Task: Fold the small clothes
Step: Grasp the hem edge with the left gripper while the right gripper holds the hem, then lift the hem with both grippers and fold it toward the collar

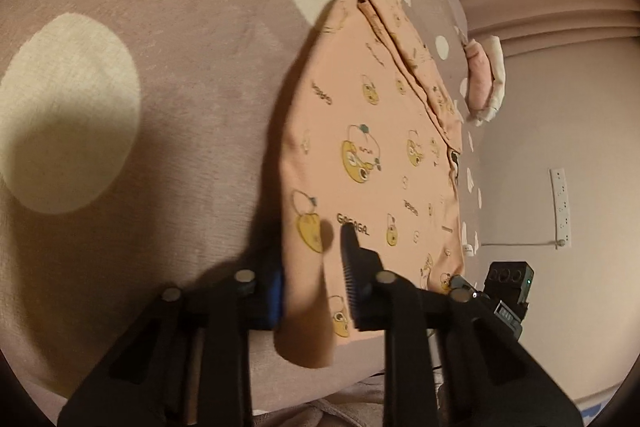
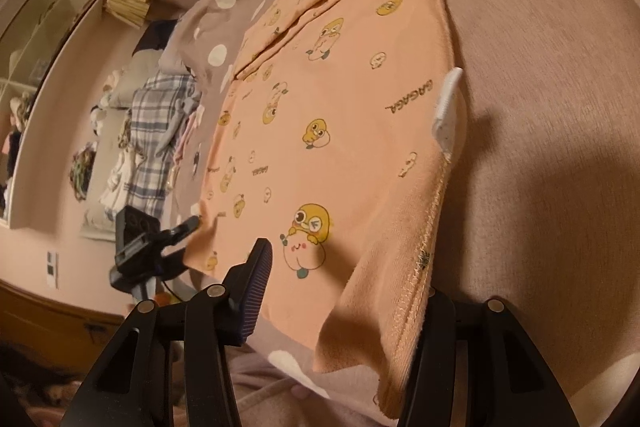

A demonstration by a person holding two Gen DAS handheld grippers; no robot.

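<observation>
Peach shirt lies spread on the mauve dotted bedspread, running from bottom centre toward the top of both wrist views, one sleeve already folded in along its right side in the left view.

My left gripper stands spread, straddling the near hem corner, cloth between the fingers but not pinched. My right gripper likewise spread over the other hem corner at bottom centre; its right finger is hidden under the fabric.

Risks, as I judge them: closing unevenly would grab one layer only, so the fold skews. Lifting fast could drag the folded sleeve loose. The white tag may flip outward.
</observation>
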